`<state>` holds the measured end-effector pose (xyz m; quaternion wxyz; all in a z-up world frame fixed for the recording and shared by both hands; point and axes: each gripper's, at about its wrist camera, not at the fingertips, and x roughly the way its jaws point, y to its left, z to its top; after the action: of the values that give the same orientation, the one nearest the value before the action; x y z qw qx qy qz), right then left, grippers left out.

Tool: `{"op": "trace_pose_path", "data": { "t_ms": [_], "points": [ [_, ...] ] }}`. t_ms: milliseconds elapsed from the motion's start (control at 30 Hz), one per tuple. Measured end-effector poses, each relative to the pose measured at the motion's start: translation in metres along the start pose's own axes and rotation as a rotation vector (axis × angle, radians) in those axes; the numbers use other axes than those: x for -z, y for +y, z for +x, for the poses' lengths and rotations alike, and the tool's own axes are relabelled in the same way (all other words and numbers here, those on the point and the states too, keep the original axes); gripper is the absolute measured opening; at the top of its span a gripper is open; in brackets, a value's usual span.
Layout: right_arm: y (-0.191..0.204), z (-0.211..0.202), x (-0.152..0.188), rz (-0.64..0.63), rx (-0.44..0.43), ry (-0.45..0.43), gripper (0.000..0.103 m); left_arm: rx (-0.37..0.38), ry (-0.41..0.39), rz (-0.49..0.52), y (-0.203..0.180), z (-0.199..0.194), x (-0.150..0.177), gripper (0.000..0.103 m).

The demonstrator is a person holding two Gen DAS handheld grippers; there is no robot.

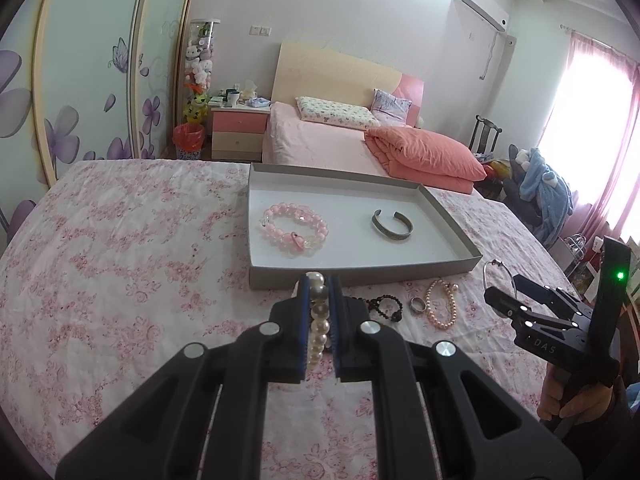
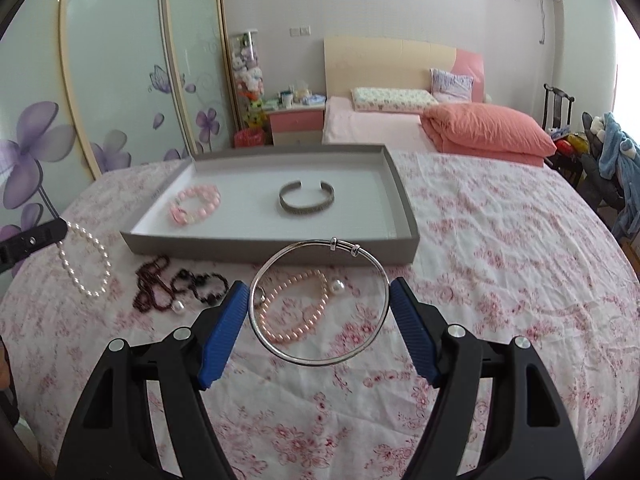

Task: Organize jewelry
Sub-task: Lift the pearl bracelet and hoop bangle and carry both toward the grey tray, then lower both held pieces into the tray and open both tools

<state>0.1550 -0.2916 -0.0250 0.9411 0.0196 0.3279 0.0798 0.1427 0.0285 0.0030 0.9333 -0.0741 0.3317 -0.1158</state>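
My left gripper (image 1: pixel 320 284) is shut on a white pearl bracelet (image 1: pixel 319 320), held just in front of the grey tray (image 1: pixel 360 274); the bracelet also hangs in the right wrist view (image 2: pixel 86 260). My right gripper (image 2: pixel 318 300) grips a thin silver bangle (image 2: pixel 320 361) across its width, above the floral cloth. The tray (image 2: pixel 272 246) holds a pink bead bracelet (image 1: pixel 295 230) and a silver cuff (image 1: pixel 391 226). On the cloth lie a pink pearl bracelet (image 2: pixel 296 312), dark bead bracelets (image 2: pixel 180 284), a ring (image 1: pixel 418 305) and a loose pearl (image 2: pixel 178 307).
The table wears a pink floral cloth (image 2: pixel 500 260). Behind it are a bed with an orange duvet (image 2: pixel 488 130), a nightstand (image 2: pixel 296 120) and sliding wardrobe doors (image 2: pixel 100 80). A chair with blue clothing (image 2: pixel 616 152) stands at the right.
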Motion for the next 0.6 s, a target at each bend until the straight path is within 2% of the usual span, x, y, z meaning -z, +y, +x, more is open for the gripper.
{"op": "trace_pose_path", "data": {
  "t_ms": [433,600],
  "points": [
    [0.009,-0.021,-0.038,-0.021,0.01,-0.187,0.072,0.013,-0.061,0.019,-0.02,-0.003,-0.028,0.01],
    [0.011,-0.021,-0.048,-0.02,0.006,-0.226,0.072,0.01,-0.093,0.025,-0.03,0.002,-0.043,0.01]
  ]
}}
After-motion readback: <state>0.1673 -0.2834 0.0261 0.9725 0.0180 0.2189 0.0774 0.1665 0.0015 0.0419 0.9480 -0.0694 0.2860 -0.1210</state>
